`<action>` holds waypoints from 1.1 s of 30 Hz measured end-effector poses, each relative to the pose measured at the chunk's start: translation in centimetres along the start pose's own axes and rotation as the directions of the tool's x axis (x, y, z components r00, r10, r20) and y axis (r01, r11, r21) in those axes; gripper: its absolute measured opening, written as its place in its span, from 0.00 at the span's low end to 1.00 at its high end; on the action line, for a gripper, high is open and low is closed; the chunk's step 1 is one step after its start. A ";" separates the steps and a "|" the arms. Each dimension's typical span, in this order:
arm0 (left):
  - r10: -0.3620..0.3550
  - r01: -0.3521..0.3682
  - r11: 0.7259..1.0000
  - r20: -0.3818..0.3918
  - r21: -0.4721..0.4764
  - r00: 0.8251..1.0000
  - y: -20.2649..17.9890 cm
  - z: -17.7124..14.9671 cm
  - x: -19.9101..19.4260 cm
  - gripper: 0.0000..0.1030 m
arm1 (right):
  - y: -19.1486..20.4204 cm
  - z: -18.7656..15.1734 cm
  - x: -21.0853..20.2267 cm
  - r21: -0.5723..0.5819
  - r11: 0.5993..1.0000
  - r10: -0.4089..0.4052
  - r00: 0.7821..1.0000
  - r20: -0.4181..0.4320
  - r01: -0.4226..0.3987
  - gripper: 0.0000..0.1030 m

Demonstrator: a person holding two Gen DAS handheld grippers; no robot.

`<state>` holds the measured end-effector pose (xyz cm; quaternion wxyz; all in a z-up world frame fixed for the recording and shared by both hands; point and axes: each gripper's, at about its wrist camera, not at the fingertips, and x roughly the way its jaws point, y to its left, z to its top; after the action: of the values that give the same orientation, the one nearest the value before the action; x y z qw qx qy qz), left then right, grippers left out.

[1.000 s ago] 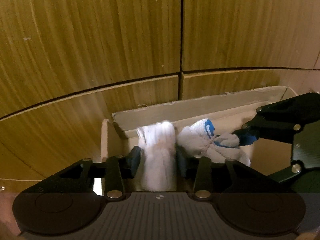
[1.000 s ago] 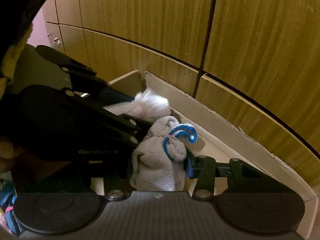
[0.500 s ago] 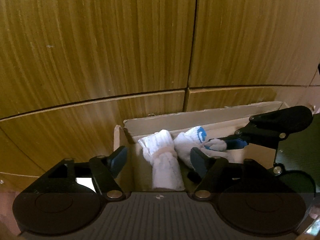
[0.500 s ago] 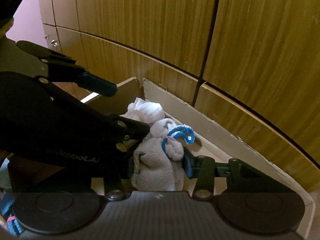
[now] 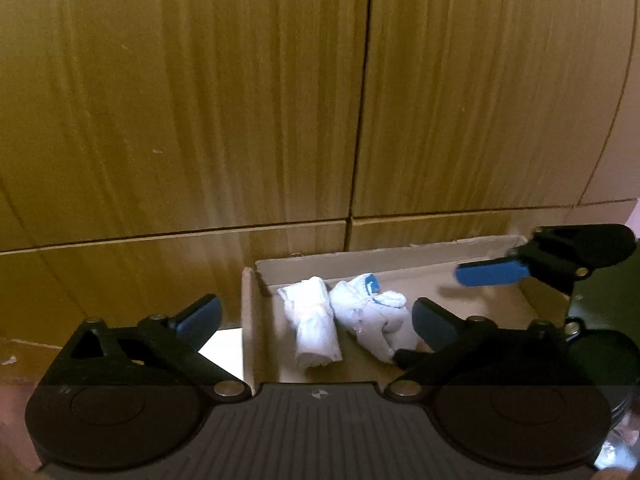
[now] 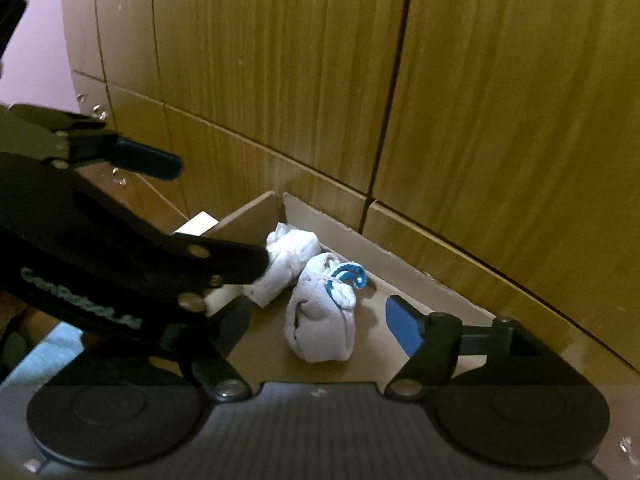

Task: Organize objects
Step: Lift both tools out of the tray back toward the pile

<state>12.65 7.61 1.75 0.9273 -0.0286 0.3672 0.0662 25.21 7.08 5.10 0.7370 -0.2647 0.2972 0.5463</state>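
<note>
Both grippers, left (image 5: pixel 316 318) and right (image 6: pixel 320 332), have released the 2 socks (image 5: pixel 316 332) (image 6: pixel 320 320) and stand wide apart; withdraw straight toward 6 o'clock, clear of the box (image 5: pixel 400 258).

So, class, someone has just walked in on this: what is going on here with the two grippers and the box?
A person with a gripper in each hand is sorting rolled socks into a cardboard box set against wooden cabinet doors. Both bundles lie side by side in the box's corner: the plain white sock roll and the blue-trimmed sock roll. The left gripper and right gripper are both open, holding nothing.
</note>
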 end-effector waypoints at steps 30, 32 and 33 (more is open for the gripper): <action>-0.070 0.071 0.997 -0.163 -0.003 0.984 -0.6 -2.9 -6.3 1.00 | 3.8 -4.6 -9.7 0.238 0.954 -0.177 0.983 -0.049 0.183 0.95; -0.083 0.082 0.997 -0.157 -0.012 0.984 -0.5 -3.3 -6.7 1.00 | 4.4 -4.5 -10.6 0.243 0.952 -0.182 0.983 -0.030 0.184 0.95; -0.091 0.088 0.996 -0.155 -0.020 0.984 -0.3 -3.4 -6.9 1.00 | 4.7 -4.5 -10.8 0.238 0.953 -0.186 0.982 -0.026 0.187 0.95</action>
<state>5.46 6.26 4.00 0.8976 -0.0564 0.4366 0.0245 17.55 -1.88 9.62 0.8113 -0.2018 0.3357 0.4340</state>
